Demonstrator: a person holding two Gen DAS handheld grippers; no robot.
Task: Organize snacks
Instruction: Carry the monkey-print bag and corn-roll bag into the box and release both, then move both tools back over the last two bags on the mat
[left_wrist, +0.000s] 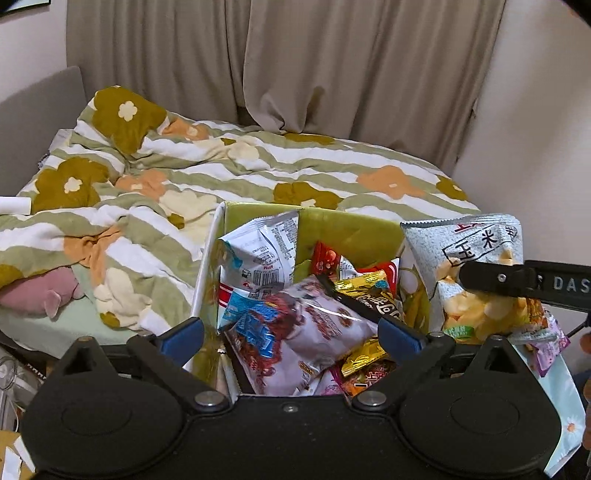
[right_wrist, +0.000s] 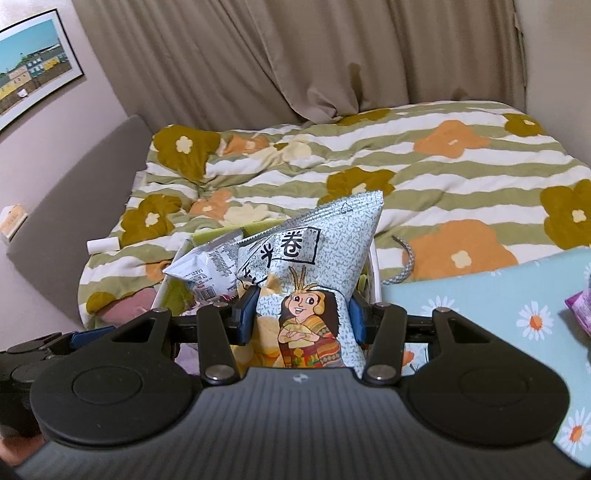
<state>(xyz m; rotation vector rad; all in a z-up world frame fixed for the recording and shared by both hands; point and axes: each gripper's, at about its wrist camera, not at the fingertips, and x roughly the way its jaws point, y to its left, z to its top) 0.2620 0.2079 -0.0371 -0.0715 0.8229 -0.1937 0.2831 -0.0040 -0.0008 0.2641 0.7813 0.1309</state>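
A green-lined box (left_wrist: 347, 229) holds several snack packets, among them a white and red bag (left_wrist: 314, 328), a white and blue bag (left_wrist: 262, 251) and a yellow packet (left_wrist: 373, 291). My left gripper (left_wrist: 291, 332) is open and empty, just above the near side of the box. My right gripper (right_wrist: 301, 317) is shut on a grey-speckled corn roll bag (right_wrist: 317, 266) with a cartoon girl on it. It holds the bag upright at the box's right edge, as the left wrist view (left_wrist: 476, 258) shows. The box (right_wrist: 218, 232) lies mostly hidden behind the bag.
The box stands in front of a bed with a green striped flower duvet (left_wrist: 258, 166). A light blue daisy cloth (right_wrist: 480, 302) lies to the right, with a purple packet (right_wrist: 580, 310) on it. Beige curtains (left_wrist: 295, 62) hang behind. A pink plush toy (left_wrist: 40, 291) lies at the left.
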